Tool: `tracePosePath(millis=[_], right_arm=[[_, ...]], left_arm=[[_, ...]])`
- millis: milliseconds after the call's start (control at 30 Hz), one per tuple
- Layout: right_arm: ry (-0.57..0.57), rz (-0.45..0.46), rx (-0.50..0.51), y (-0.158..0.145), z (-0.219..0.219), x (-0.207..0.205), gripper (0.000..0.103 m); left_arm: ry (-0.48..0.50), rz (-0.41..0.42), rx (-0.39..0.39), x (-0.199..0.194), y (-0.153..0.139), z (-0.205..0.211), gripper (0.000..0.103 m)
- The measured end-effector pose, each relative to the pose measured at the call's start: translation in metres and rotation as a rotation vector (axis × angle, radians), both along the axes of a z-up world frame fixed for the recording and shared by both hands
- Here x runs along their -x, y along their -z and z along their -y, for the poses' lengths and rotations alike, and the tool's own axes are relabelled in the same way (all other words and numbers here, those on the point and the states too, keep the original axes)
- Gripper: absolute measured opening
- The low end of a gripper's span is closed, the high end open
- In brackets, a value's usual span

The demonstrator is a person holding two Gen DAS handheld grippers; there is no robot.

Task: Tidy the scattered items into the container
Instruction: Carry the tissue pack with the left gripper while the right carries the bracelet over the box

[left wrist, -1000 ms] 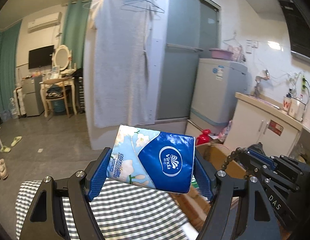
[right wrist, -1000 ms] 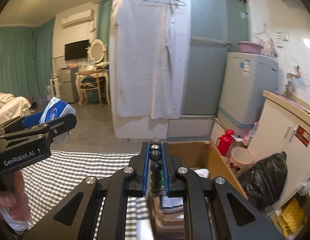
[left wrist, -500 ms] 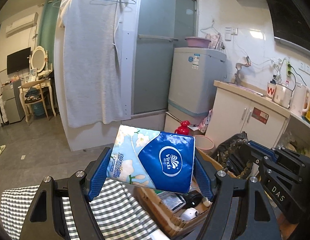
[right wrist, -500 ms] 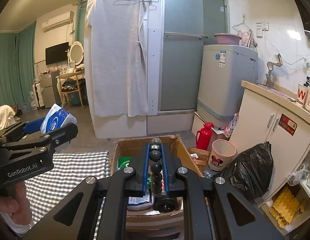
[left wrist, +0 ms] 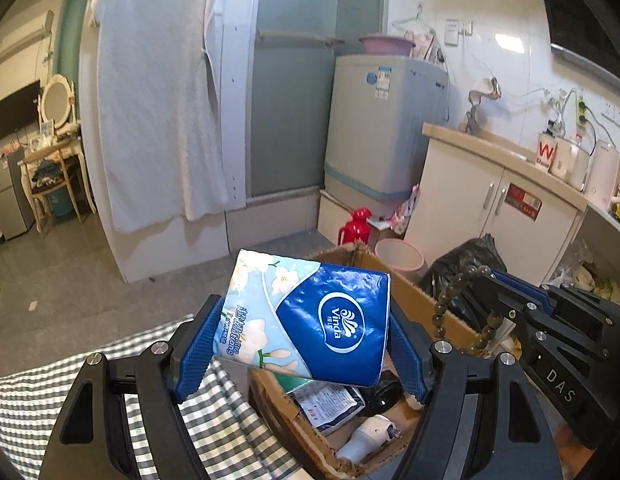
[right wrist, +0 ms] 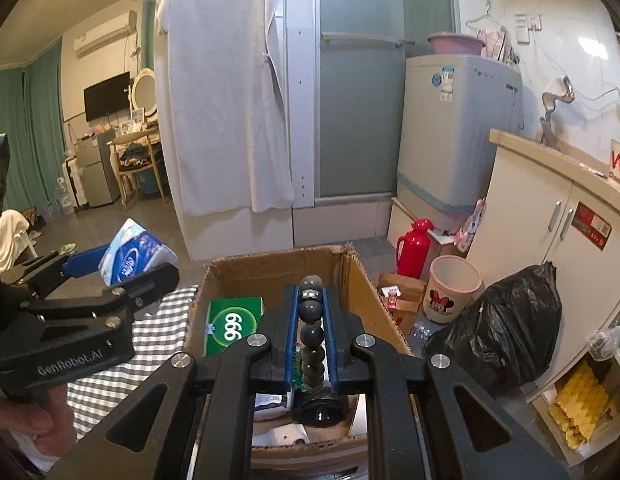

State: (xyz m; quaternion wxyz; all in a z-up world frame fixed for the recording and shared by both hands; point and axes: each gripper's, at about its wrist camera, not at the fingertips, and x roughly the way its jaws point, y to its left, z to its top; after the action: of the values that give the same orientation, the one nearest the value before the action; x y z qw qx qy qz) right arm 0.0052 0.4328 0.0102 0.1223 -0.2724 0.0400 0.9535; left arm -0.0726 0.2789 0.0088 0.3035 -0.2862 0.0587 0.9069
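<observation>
My left gripper [left wrist: 305, 336] is shut on a blue and floral tissue pack [left wrist: 310, 320], held above the near left edge of an open cardboard box [left wrist: 426, 304]. In the right wrist view the tissue pack [right wrist: 129, 252] shows left of the box [right wrist: 269, 268]. My right gripper [right wrist: 311, 320] is shut on a string of dark beads [right wrist: 312, 332], over the box's middle. From the left wrist view the beads [left wrist: 450, 304] hang in a loop from the right gripper [left wrist: 494, 280]. Inside the box lie a green pack [right wrist: 233, 320], a white plug [left wrist: 370, 436] and other packets.
A checked cloth [left wrist: 213, 428] covers the surface left of the box. Right of the box stand a black rubbish bag [right wrist: 498, 320], a pink bin [right wrist: 450, 292], a red flask [right wrist: 414, 248] and white cabinets [right wrist: 550, 232]. A hand [right wrist: 25, 428] holds the left gripper.
Both grippers have swung right from over the checked cloth to above the box. The tissue pack and the beads stay held.
</observation>
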Motion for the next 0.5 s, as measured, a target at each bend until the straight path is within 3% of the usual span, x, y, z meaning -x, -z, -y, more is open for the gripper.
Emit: tracePosePath(millis=[500], right_arm=[[0.013, 0.132, 0.062, 0.064, -0.043, 0.054, 0.011]], left_arm=[[0.072, 0.148, 0.081, 0.062, 0.062, -0.056, 0.078]])
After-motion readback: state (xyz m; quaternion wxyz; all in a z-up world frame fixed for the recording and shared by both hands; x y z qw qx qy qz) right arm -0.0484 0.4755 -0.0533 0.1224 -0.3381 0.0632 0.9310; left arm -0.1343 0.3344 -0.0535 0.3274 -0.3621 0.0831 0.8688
